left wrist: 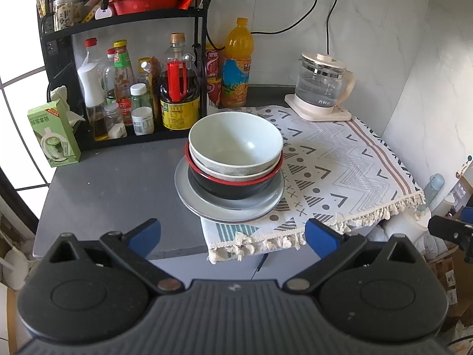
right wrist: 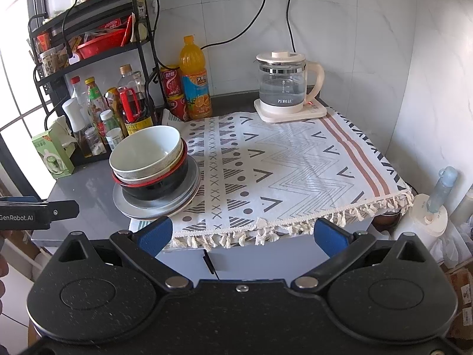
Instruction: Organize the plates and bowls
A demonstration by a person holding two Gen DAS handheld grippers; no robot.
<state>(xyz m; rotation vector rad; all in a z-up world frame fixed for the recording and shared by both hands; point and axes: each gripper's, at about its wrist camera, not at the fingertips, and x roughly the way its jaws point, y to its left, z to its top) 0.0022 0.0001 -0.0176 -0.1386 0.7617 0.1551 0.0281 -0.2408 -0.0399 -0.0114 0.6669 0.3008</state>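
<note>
a: two gripping tools on my feeds. my left gripper has its blue fingers spread wide with nothing between them, back from the front edge of the worktop.

b: and the other one?

a: my right gripper is spread wide as well, holding nothing, also short of the front edge.

b: where's the crockery?

a: one stack. a pale bowl sits on top, nested in a speckled grey bowl, which sits in a black bowl with a red rim. all of that rests on a grey plate.

b: whereabouts on the worktop?

a: near the front edge, straddling the left edge of the patterned cloth, so part of the plate is on cloth and part over bare grey surface.

b: anything else around?

a: a glass kettle stands at the cloth's back right corner, an orange drink bottle against the back wall, and a black rack of sauce bottles fills the back left corner.
</note>
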